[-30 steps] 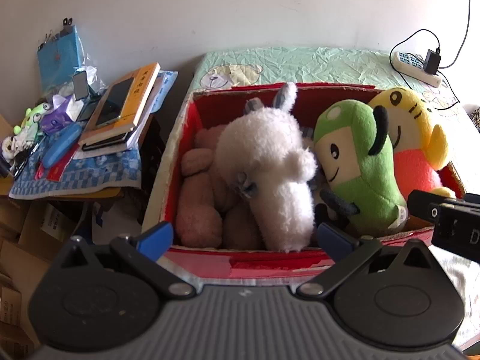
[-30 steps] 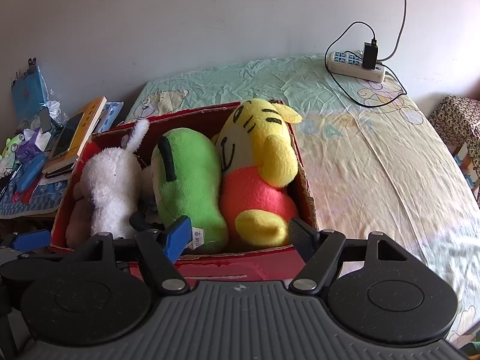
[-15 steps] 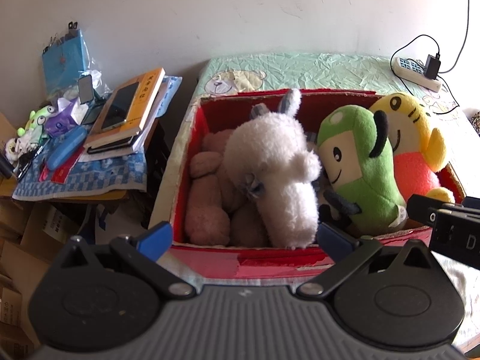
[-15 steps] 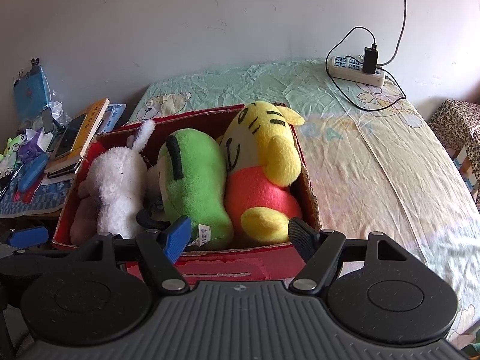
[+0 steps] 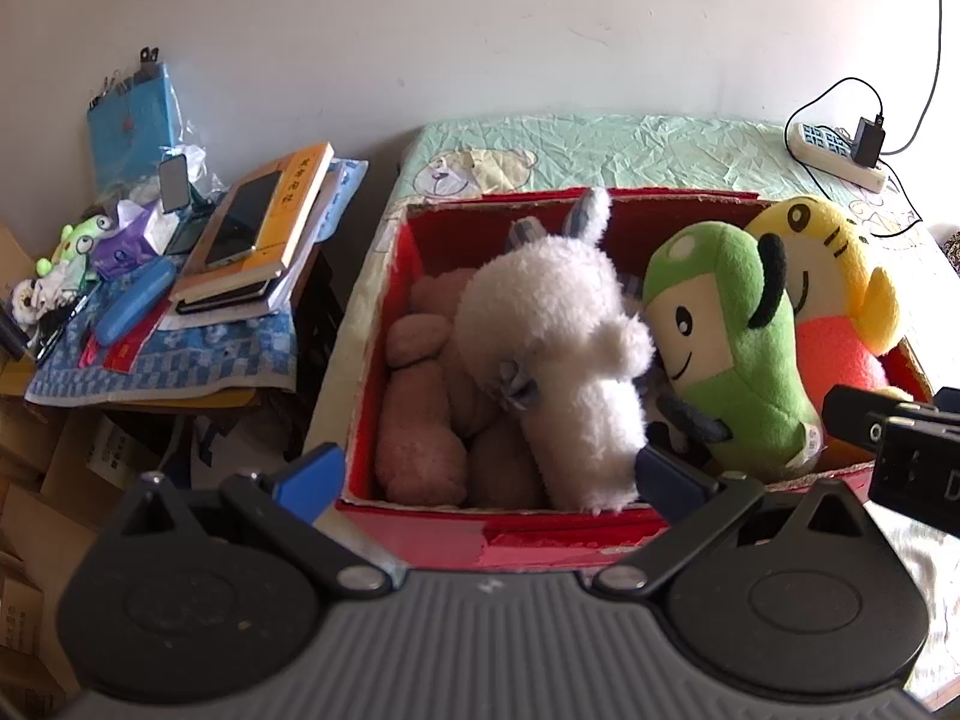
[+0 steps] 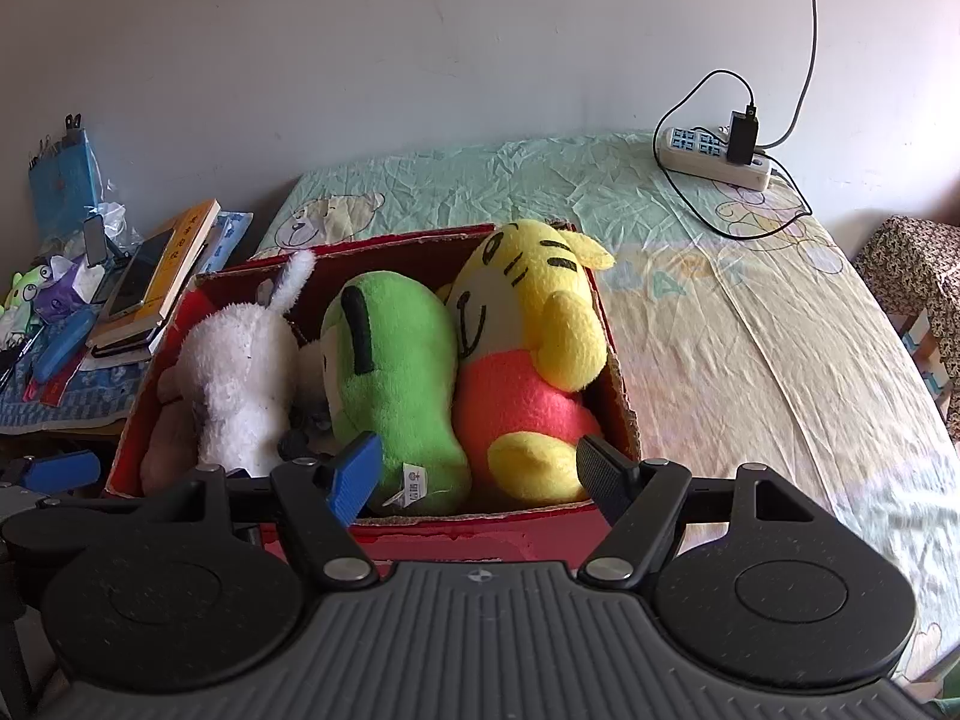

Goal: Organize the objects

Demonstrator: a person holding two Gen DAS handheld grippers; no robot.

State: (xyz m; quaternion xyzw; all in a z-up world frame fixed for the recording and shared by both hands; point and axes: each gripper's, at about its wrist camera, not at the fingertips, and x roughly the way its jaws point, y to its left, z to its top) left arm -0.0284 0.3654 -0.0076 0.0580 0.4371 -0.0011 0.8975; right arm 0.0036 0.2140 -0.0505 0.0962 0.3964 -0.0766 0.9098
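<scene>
Barely shifted from a second ago: red cardboard box sitting slightly lower and farther back in both views, toys inside unmoved. Resting on a bed with a pale printed sheet, packed with four plush toys side by side. From the right wrist view, left to right: brownish plush low at the bottom, white rabbit plush, green plush, yellow and orange plush against the right wall. Each standing roughly upright, long axis running from the near rim toward the far wall.

Right gripper spread wide, empty, hovering just short of the near rim, aimed between the green and yellow toys. Left gripper likewise spread and empty, framing the rabbit's lower end. Right nearer to green and yellow, left nearer to white and brown.

Judged nearly or fully done, with everything boxed. Cluttered side table to the left, power strip far back.
</scene>
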